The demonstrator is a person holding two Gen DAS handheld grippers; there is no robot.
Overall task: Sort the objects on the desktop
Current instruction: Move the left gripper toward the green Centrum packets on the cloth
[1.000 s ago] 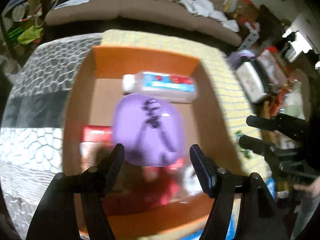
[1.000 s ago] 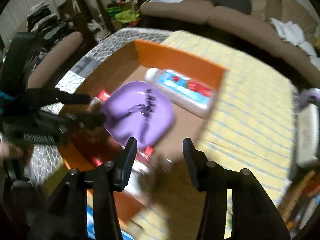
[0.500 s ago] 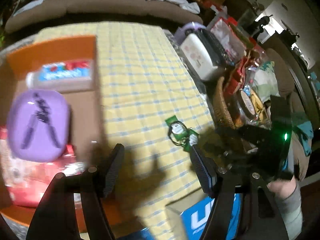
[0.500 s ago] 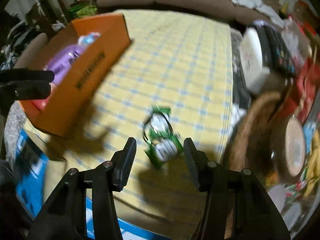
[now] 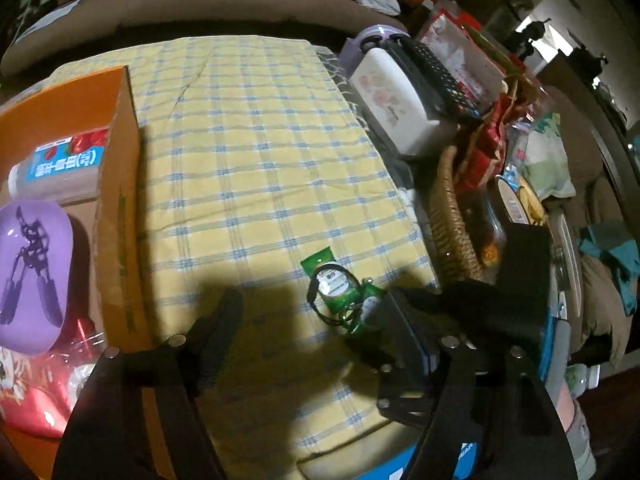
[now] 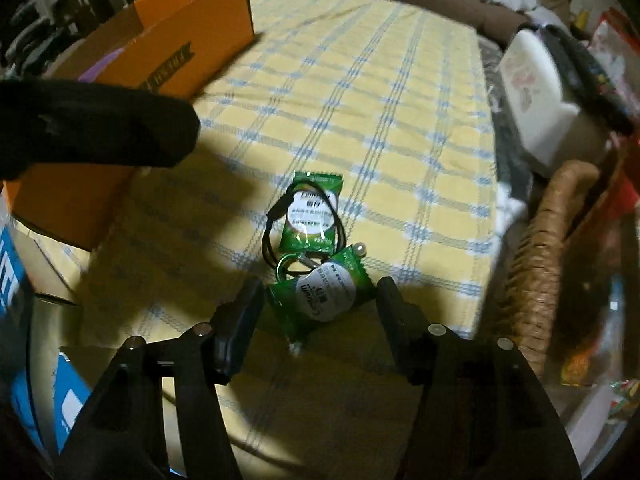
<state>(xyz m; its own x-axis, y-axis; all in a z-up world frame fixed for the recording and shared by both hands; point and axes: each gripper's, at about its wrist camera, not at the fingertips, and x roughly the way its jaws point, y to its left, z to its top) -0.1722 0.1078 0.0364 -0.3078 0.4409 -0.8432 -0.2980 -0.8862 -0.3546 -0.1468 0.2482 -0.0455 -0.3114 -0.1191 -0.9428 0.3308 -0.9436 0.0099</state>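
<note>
Right wrist view: right gripper (image 6: 316,304), jaws opening, straddles the near green snack packet (image 6: 322,295) untouched; light, crinkly, slippery — pinch its flat sides. Left gripper (image 5: 310,328) gapes empty.

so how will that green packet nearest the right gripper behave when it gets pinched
The near green packet looks like thin glossy wrapper, so it will probably crumple and may slip between the pads. It seems small and flat, likely light. A black cord and ring lie against it and could drag along. The right gripper is opening around it, not touching.
</note>
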